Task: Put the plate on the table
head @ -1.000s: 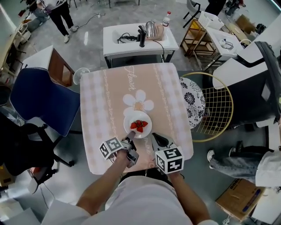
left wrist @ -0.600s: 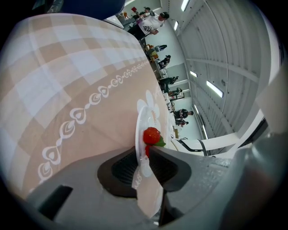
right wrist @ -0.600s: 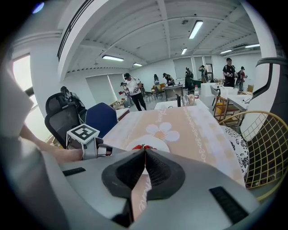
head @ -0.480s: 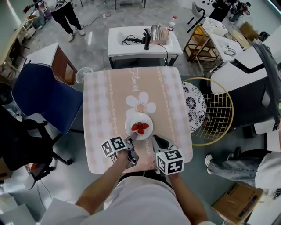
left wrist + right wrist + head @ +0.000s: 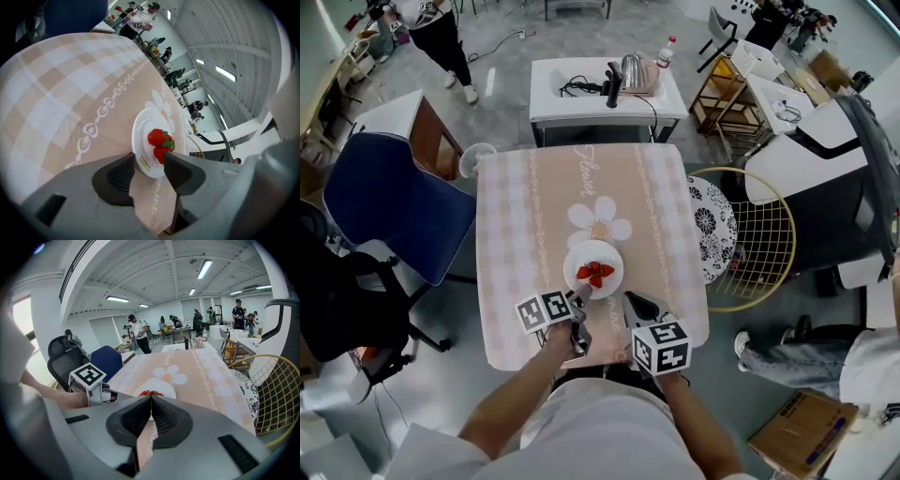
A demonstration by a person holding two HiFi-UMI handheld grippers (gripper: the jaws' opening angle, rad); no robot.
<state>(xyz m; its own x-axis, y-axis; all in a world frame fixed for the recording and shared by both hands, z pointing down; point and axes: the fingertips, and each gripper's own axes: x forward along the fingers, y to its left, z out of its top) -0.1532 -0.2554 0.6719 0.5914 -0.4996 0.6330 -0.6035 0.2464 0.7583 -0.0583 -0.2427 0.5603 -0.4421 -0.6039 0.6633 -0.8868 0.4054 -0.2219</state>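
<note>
A white plate [image 5: 574, 259] with strawberries [image 5: 595, 273] rests on the beige checked tablecloth [image 5: 534, 206], just below its white flower print. My left gripper [image 5: 581, 299] is at the plate's near rim. In the left gripper view the jaws of the left gripper [image 5: 150, 171] are opening. The rim of the plate [image 5: 138, 136] lies between them with a gap on each side. My right gripper [image 5: 630, 303] hovers just right of the plate, near the table's front edge. In the right gripper view the right gripper [image 5: 151, 399] is shut and empty, and the strawberries [image 5: 149, 393] show beyond its tips.
A blue chair [image 5: 394, 211] stands left of the table, and a yellow wire chair [image 5: 759, 234] with a patterned cushion [image 5: 711, 220] to the right. Behind is a white table [image 5: 581, 98] with a kettle [image 5: 628, 67] and cables. People stand at the back.
The left gripper's jaws have spread apart off the plate's near rim. The plate stays at the same spot on the cloth. The right gripper has barely moved.
</note>
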